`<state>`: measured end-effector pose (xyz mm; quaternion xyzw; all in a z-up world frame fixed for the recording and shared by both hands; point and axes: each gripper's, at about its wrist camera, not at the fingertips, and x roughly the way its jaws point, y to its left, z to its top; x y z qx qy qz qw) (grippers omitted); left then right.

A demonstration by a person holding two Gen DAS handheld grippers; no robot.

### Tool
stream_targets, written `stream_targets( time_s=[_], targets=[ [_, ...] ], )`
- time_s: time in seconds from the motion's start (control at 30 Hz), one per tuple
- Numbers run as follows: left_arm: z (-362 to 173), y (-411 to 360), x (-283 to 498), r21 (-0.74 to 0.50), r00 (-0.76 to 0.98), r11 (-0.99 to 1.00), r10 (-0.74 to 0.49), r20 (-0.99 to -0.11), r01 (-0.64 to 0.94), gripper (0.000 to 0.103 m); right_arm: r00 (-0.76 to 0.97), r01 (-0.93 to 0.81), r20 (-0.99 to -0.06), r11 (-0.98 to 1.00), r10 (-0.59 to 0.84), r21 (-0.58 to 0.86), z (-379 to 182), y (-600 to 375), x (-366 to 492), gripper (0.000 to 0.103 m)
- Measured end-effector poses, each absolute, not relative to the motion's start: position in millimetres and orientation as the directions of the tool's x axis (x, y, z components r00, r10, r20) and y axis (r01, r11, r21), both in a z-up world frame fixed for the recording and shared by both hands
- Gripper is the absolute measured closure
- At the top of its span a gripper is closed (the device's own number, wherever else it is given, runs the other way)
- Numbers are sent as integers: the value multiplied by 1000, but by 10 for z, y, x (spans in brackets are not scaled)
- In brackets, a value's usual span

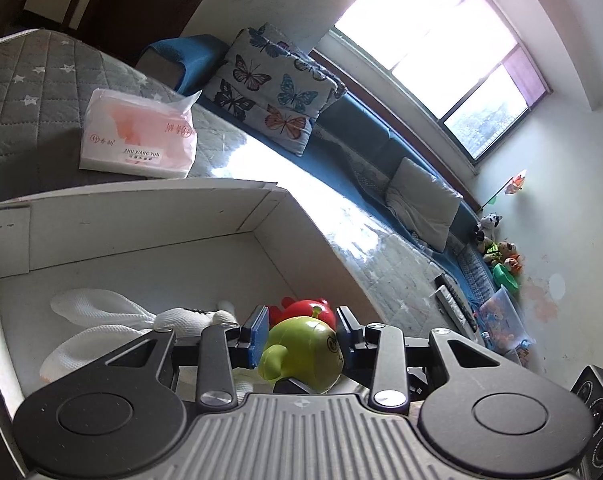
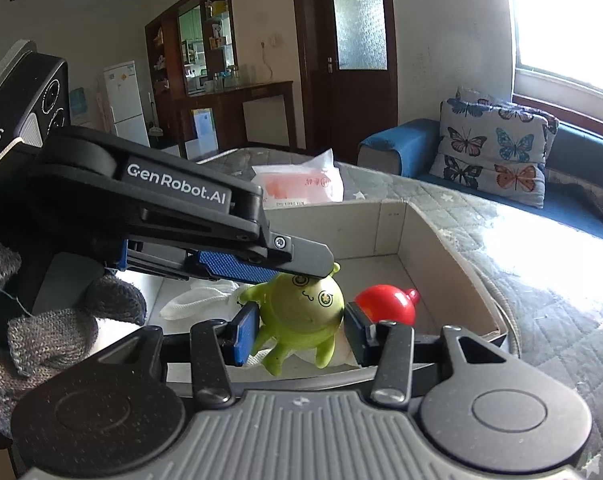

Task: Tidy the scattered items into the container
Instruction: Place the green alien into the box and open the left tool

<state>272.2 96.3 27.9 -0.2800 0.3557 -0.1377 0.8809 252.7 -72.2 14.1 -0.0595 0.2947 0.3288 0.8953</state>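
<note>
A green cartoon figurine (image 1: pixel 301 354) (image 2: pixel 301 312) hangs over the open white cardboard box (image 1: pixel 141 216) (image 2: pixel 417 236). My left gripper (image 1: pixel 303 330) has its blue pads against the figurine's sides; in the right wrist view its finger (image 2: pixel 261 264) lies on the figurine's head. My right gripper (image 2: pixel 301 330) also brackets the figurine, its pads touching or nearly touching the body. Inside the box lie a red toy (image 1: pixel 305 308) (image 2: pixel 387 300) and a white cloth rabbit (image 1: pixel 113 320) (image 2: pixel 197 298).
The box sits on a grey quilted mattress (image 1: pixel 29 92) (image 2: pixel 541 280). A pink tissue pack (image 1: pixel 137 136) (image 2: pixel 301 184) lies behind the box. A blue sofa with a butterfly cushion (image 1: pixel 273 84) (image 2: pixel 493 152) stands beyond. Small toys (image 1: pixel 501 256) sit by the wall.
</note>
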Motion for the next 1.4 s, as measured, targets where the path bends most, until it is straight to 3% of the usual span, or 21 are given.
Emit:
stream_targets(
  time_s=[0.63,1.03,1.1,1.4],
  targets=[
    [193,785,2631,-512,700,856,-408,-586,70,64,607,-619,-600,784,521,55,13,-683,2508,54],
    [259,807,2536,-529,705,845,-422,-570,78,64,621,-607,-581,792,525,67,111,-784,2402,52],
    [278,798,2495,-524,706,847,-423,-567,87,64,628,-605,-574,793,526,66,147,-821,2339,44],
    [428,747,2151,-497,723,861,-411,-555,108,64,652,-591,-549,804,524,65,274,-1112,1956,35]
  ],
)
